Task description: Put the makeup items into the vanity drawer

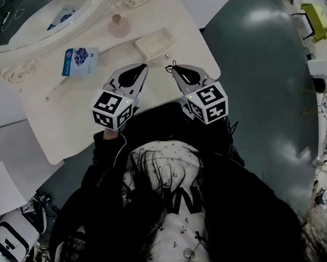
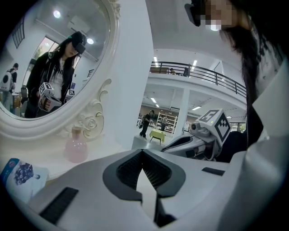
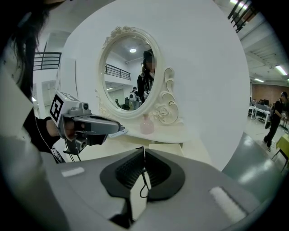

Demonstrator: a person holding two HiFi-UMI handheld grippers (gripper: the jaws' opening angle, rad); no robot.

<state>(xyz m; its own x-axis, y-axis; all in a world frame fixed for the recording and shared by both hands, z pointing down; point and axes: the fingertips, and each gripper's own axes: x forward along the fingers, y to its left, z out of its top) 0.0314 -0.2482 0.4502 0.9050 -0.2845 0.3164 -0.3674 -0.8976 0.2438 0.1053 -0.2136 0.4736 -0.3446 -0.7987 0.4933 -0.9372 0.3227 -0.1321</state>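
Looking down from my head, I see both grippers held side by side over the near edge of the white vanity table (image 1: 53, 127), noses pointing to its far side. My left gripper (image 1: 139, 69) and my right gripper (image 1: 174, 69) are near each other but apart. Far of them, a shallow white tray (image 1: 154, 44) lies on the tabletop. The makeup items are all out on the table. A pink bottle (image 1: 120, 26) stands at the far edge under the oval mirror (image 1: 0, 16). A blue packet (image 1: 79, 61) lies left of the tray, and a thin pale stick (image 1: 60, 90) lies near and left of the packet.

From the left gripper view, my left jaws are pressed together at the tips with nothing between them. The pink bottle stands far left by the mirror's carved frame, and the blue packet shows at the left edge. My right gripper is off to the right.

From the right gripper view, my right jaws meet at the tips too. A thin dark loop (image 3: 143, 187) shows in the slit just below them; I cannot tell what it is or whether it is pinched. The tray lies just beyond the jaws, with the pink bottle farther off beneath the mirror. My left gripper reaches in from the left.
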